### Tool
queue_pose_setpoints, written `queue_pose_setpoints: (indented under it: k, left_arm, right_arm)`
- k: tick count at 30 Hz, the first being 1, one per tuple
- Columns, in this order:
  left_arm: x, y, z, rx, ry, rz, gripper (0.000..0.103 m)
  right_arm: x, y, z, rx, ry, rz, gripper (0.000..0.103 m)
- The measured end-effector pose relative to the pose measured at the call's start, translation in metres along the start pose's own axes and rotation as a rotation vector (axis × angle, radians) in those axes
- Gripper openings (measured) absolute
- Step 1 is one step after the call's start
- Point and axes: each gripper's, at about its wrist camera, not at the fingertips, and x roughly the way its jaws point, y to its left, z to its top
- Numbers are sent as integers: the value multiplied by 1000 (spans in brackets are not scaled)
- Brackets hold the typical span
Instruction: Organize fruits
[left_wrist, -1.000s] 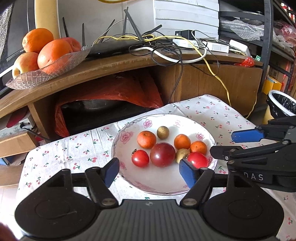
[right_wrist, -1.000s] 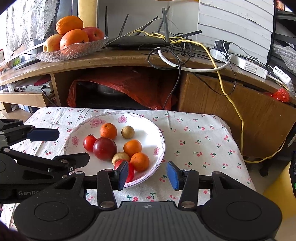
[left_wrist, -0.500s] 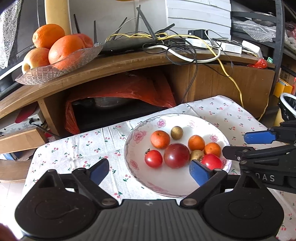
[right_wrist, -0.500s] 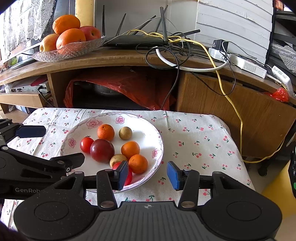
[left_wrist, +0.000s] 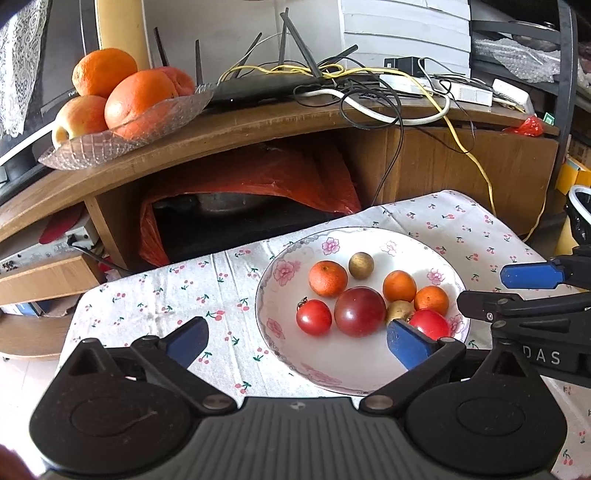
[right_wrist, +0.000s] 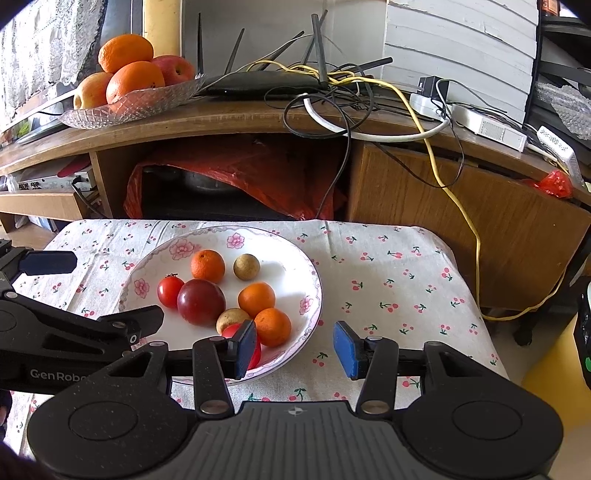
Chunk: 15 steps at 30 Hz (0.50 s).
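Hovering over the cherry-print surface (left_wrist: 177, 288), both tools sit low at the near edge of the floral plate (left_wrist: 291, 254), and neither has anything between its pads. The left tool (left_wrist: 295, 339) is spread wide, its left pad over bare cloth and its right pad hanging above the plate's near right rim. The right tool (right_wrist: 293, 345) is also parted, though less widely, with its left pad in front of a red tomato (right_wrist: 231, 329) at the plate's near rim and its right pad over the cloth just beside the plate.

All the small fruit lies inside that plate. A dark red plum (left_wrist: 360, 312) holds the middle, with a stemmed tomato (left_wrist: 314, 316) just to its left. Behind the plum sit a mandarin (left_wrist: 328, 278) and a brown longan (left_wrist: 361, 265). To the plum's right, two more mandarins (left_wrist: 399, 286) (left_wrist: 431, 300) sit close together, and a second longan (left_wrist: 399, 310) is wedged between the plum and the half-hidden red tomato.

Up on the wooden shelf (right_wrist: 258, 118) behind the surface, a glass dish (right_wrist: 129, 107) carries large oranges (right_wrist: 135, 81) and apples (right_wrist: 177, 68). Next to it lie a black router (right_wrist: 266, 83) and a tangle of cables (right_wrist: 369, 110). A red plastic bag (right_wrist: 240, 173) fills the cubby under the shelf.
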Motion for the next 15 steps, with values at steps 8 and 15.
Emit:
queue_pose_setpoints:
  k: [8,15]
  left_arm:
    - [-7,-2,1,-3,0,-1,103]
    - [-19,0,-1,-14,-8,4,103]
  right_arm:
    - [-7,-1,0,1,-5,-6,42]
    - [-15,1,0,-2,-15,-5,42]
